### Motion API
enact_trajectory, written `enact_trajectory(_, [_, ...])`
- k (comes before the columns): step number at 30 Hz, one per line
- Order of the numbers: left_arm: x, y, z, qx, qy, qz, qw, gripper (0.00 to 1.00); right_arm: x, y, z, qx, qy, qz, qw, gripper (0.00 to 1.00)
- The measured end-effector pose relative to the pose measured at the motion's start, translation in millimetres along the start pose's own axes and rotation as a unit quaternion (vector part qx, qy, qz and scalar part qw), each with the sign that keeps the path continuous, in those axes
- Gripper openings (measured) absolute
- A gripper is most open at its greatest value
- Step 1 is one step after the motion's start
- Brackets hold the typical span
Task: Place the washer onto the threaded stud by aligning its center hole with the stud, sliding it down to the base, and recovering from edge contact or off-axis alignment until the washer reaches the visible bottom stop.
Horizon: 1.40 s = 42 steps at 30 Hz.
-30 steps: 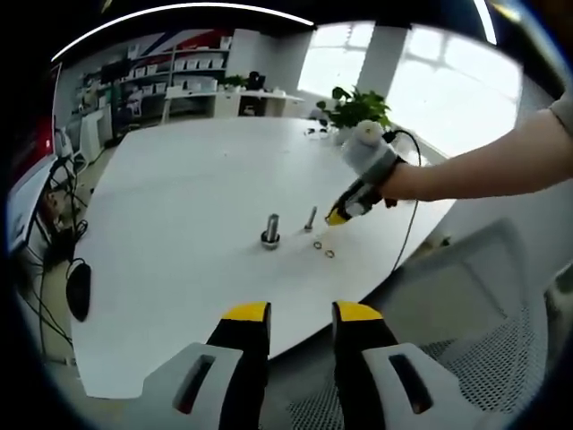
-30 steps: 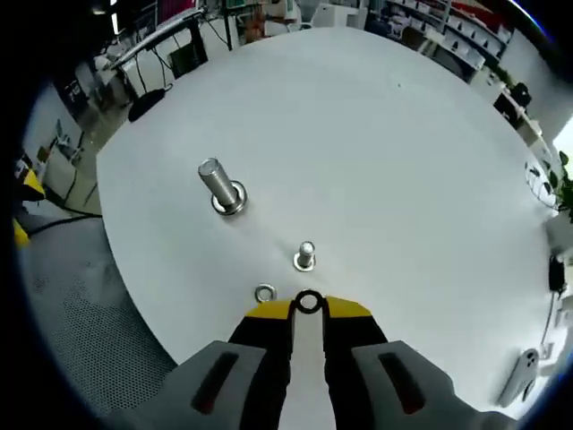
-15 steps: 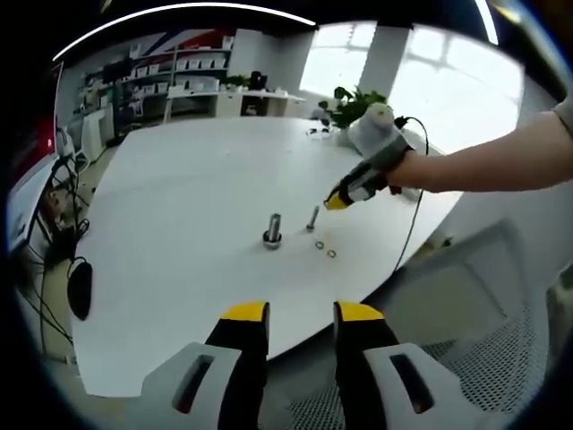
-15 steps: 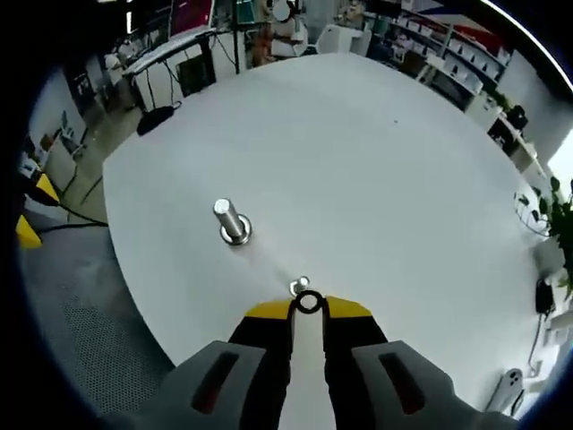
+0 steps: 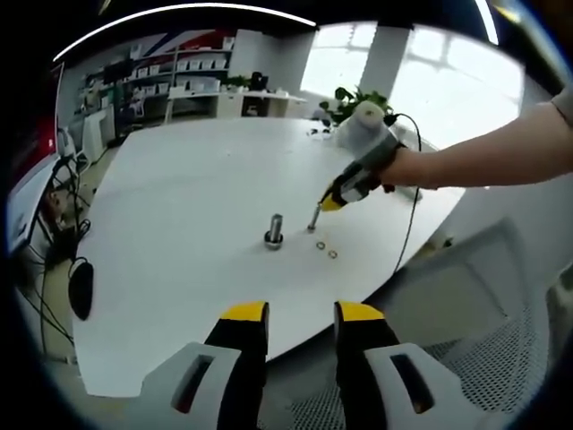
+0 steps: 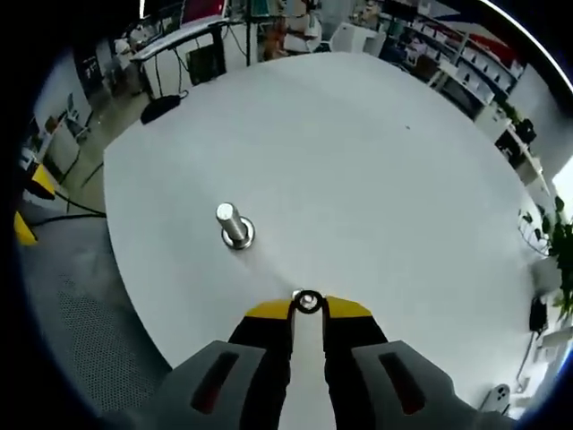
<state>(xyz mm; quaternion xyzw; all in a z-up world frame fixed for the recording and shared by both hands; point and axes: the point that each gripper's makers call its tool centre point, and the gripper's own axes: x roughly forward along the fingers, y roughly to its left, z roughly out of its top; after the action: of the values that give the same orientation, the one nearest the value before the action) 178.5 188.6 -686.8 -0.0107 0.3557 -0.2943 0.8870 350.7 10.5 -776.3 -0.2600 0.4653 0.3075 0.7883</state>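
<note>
Pinched at my right gripper (image 6: pixel 307 309) tips, the washer (image 6: pixel 308 302) hangs over the small stud (image 5: pixel 312 218) for alignment; left gripper (image 5: pixel 300 315) gapes idle.

Wide bare white table (image 6: pixel 376 161) all round; only the large bolt (image 6: pixel 235 227) stands upright well left of the right gripper (image 6: pixel 307 309), two loose washers (image 5: pixel 327 249) lie beside the small stud (image 5: pixel 313 218).

Bright window (image 5: pixel 448 81) glare, evenly lit white table (image 6: pixel 376 179), fisheye-warped edges.
</note>
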Motion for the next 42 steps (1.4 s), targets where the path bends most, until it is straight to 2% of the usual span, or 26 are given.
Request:
enact_trajectory(17, [0,1.0,1.4,-0.001,-0.004,0.001,1.0,0.27,13,1,-1.9,-0.003,0.021,0.007,0.9998,0.14])
enact_trajectory(33, [0,2.4,1.9,-0.004,-0.006,0.005,1.0,0.26,39,3,-14.7,-0.003,0.051,0.021,0.9985,0.14])
enact_trajectory(37, [-2,4.2,5.2,-0.006,-0.016,0.009,0.9998,0.26,45,2,-17.8,-0.002,0.057,0.023,0.9981,0.14])
enact_trajectory(42, [-1,3.6,3.5,-0.004,-0.011,0.008,0.9999,0.26,50,6,-20.5,-0.009,0.067,0.026,0.9974,0.14])
